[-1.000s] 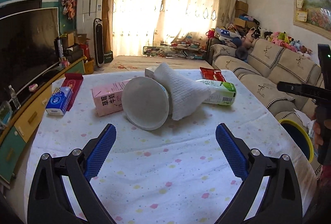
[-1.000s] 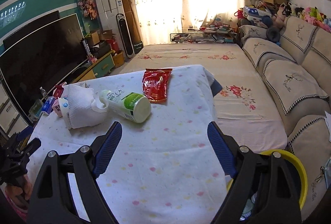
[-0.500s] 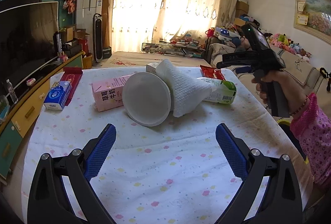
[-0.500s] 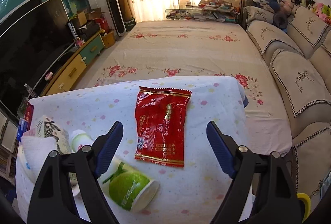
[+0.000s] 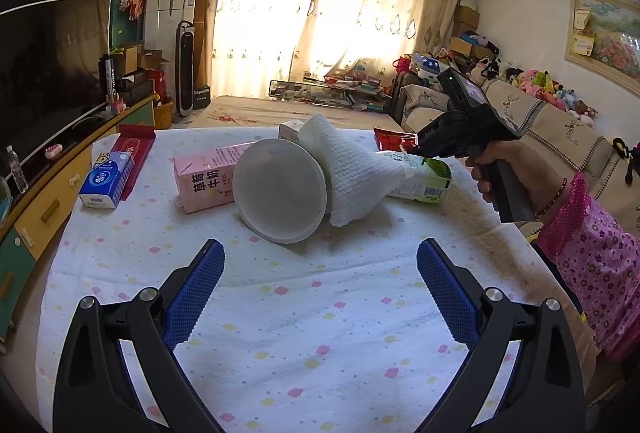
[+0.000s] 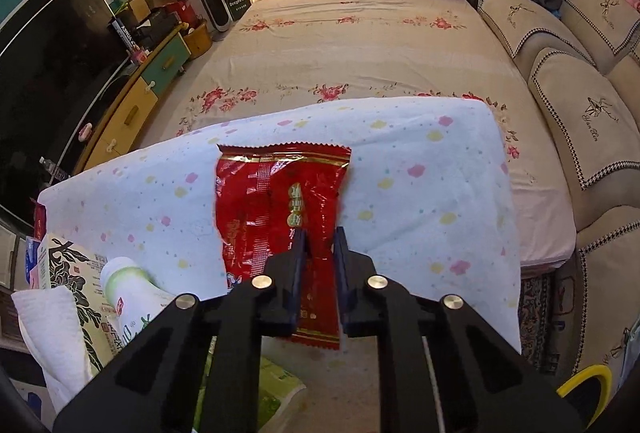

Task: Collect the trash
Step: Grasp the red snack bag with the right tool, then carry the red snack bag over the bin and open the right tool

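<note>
I have the right tool (image 6: 319, 233) pinched nearly together on the near part of the red wrapper (image 6: 276, 201), which lies flat toward the far edge of the worktop (image 6: 440, 193); whether the film is truly caught or only nipped I cannot tell, so I would squeeze firmly, then lift straight up and slowly, since thin foil looks likely to slip out or drag the cloth with it. Then I would carry it toward the yellow-rimmed bin (image 6: 586, 379) at the lower right. The left tool (image 5: 318, 269) hangs over the near side of the worktop with its blue pads wide apart, holding nothing, aimed at the pile. My count of what is on top: one red wrapper, one green-and-white bottle (image 5: 424, 179) on its side, one white paper towel (image 5: 352, 169) draped over it, one round white lid (image 5: 280, 191) leaning upright, one pink carton (image 5: 208, 181), one small printed box (image 5: 290, 131) behind, one blue tissue pack (image 5: 106, 185) and one dark red packet (image 5: 134, 149) at the left.
</note>
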Motion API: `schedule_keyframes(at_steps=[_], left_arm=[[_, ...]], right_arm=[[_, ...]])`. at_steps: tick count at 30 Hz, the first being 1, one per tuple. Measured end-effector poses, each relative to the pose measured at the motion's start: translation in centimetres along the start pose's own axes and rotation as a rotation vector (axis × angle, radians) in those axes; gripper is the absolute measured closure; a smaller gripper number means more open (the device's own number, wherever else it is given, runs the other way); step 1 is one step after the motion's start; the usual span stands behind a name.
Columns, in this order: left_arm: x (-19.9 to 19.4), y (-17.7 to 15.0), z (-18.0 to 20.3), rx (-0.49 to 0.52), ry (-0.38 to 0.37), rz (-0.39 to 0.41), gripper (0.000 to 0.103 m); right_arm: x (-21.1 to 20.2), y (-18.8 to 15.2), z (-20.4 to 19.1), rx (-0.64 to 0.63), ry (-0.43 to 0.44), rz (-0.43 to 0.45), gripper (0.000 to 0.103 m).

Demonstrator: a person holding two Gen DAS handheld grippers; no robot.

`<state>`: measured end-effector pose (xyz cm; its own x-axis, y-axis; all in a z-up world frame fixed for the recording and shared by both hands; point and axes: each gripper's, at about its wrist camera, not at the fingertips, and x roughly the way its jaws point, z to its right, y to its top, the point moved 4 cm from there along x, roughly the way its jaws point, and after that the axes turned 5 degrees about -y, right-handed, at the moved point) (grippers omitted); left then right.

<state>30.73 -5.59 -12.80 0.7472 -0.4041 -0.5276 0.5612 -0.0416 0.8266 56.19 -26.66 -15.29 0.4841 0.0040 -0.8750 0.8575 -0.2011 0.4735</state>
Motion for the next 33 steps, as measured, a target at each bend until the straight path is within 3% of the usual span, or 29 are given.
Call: schedule_keyframes(at_steps=[7,16,22,33], left_arm=[[0.3,-0.1,0.0,0.007,0.013,-0.005,0.007],[0.6,-0.2,0.1,0.018,0.027,-0.011,0.007],[0.7,-0.3,0.4,0.034,0.034,-0.013,0.007],[1.3,-0.9,1.3,0.077,0.041,-0.030,0.008]], right_arm=[[-2.7,-0.2,1.6,0.028,-0.014,0.093,0.097],[-10.3,-2.8,5.9,0.048,-0.034,0.242,0.097],[-14.8,-10.0,10.4,0.060,-0.051,0.299,0.097],[-17.6,-23.2,20.7,0.241,-0.243,0.309,0.097]])
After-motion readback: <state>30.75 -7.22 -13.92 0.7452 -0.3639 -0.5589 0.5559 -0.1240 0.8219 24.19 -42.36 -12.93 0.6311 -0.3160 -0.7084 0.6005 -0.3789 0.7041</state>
